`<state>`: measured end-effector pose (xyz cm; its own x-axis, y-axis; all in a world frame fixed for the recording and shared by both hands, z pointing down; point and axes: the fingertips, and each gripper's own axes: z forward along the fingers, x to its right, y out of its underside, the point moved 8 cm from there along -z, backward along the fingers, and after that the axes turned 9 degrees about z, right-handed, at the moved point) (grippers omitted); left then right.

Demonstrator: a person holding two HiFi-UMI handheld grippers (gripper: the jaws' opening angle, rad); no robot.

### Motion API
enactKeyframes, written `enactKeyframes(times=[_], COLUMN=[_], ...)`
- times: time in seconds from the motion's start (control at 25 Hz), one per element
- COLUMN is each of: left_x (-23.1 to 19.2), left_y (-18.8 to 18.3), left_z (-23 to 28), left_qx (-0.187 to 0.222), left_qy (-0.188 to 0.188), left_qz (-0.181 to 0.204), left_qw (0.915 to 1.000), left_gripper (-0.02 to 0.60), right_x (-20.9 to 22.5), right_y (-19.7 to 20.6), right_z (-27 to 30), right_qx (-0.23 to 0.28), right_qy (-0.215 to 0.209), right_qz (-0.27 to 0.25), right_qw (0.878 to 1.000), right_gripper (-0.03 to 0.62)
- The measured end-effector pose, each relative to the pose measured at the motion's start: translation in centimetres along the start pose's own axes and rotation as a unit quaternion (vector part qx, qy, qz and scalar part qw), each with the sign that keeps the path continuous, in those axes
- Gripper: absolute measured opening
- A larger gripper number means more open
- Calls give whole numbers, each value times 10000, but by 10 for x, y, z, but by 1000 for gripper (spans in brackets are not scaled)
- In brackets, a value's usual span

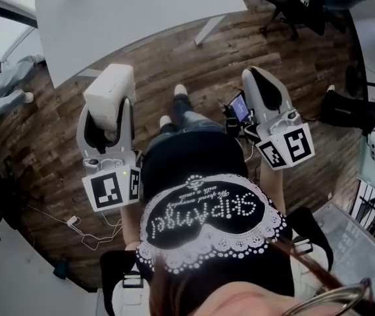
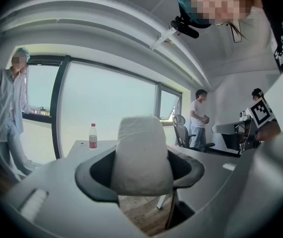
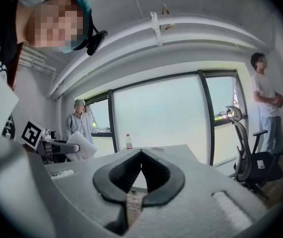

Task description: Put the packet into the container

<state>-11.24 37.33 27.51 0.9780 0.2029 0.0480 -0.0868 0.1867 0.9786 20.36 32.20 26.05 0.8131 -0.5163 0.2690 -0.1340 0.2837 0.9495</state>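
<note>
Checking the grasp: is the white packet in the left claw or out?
In: the soft white packet sits pinched between dark pads of the left claw, sticking out past them.

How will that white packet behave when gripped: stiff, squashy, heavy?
Probably soft: the packet has rounded, slightly wrinkled sides bulging above the jaws. Likely light for its size, since the left hand-held gripper holds it upright by its lower part. Its matte wrap seems unlikely to slip.

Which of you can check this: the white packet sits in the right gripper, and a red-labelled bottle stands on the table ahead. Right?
No: the left gripper view shows the white packet clamped in the left gripper, not the right gripper. The red-labelled bottle does stand on the table ahead.
</note>
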Motion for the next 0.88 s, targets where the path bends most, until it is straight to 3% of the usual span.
enactKeyframes(times=[0.36, 0.88], left_x=[-5, 24], left_y=[-10, -14], left_z=[41, 75], left_qx=[49, 22], left_qy=[-356, -485], left_qz=[-47, -18], left_qw=[9993, 9988], left_gripper=[278, 279], right_x=[33, 77], right_y=[-17, -23], right_z=[47, 59], right_qx=[-120, -162], right_qy=[-343, -468], right_qz=[-26, -2], right_qw=[9993, 9988], right_gripper=[2, 2])
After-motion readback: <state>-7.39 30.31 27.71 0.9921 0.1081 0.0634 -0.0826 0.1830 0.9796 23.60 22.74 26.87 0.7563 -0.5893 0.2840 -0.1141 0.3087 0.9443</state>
